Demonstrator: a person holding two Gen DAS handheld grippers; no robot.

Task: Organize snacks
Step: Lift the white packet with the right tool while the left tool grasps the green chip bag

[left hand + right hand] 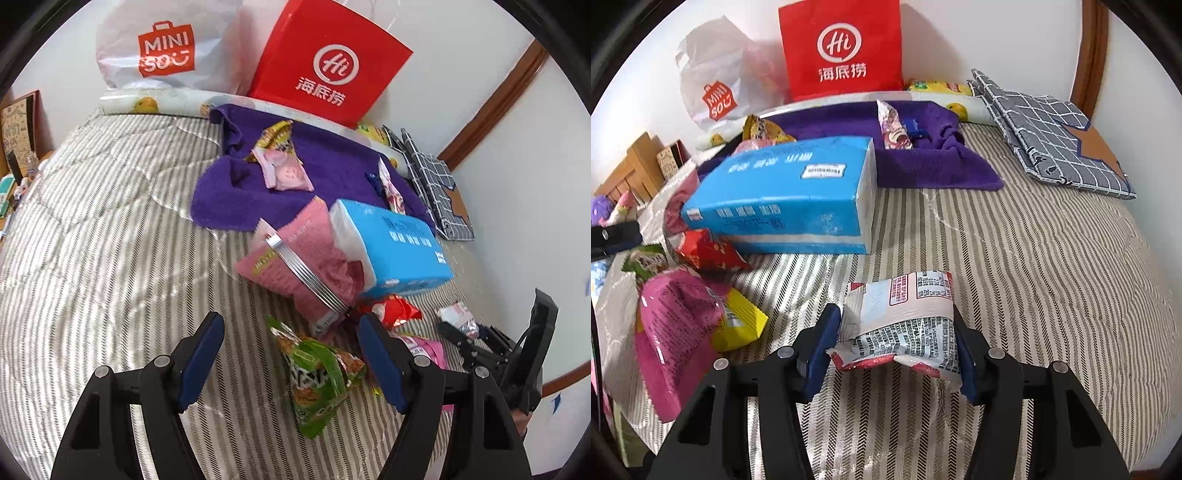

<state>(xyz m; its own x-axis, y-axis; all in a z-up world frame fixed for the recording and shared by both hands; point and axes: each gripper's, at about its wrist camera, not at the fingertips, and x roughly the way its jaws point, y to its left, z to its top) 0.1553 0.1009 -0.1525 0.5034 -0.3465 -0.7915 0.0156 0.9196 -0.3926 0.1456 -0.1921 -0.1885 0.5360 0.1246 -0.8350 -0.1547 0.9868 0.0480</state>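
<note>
— Well, what am I looking at, biggest first?

— Striped bed (1015, 258), with a purple towel (923, 162) near the wall, a blue tissue pack (783, 199) in front of it and loose snacks around. I have the right gripper (897, 350) clamped on a white packet (905, 317), both pads against its sides, the packet low over the bed.

— And your left?

— Left gripper (291, 362) is released, nothing gripped, poised above a green packet (321, 380) that lies on the bed between its fingers.

— What could spoil it?

— I'd say the white packet is puffy and slick; squeezed only at its edges, it may squirt out or twist as I lift. On the left, the pads could snag the pink bag (295, 266) close behind the green one.
</note>
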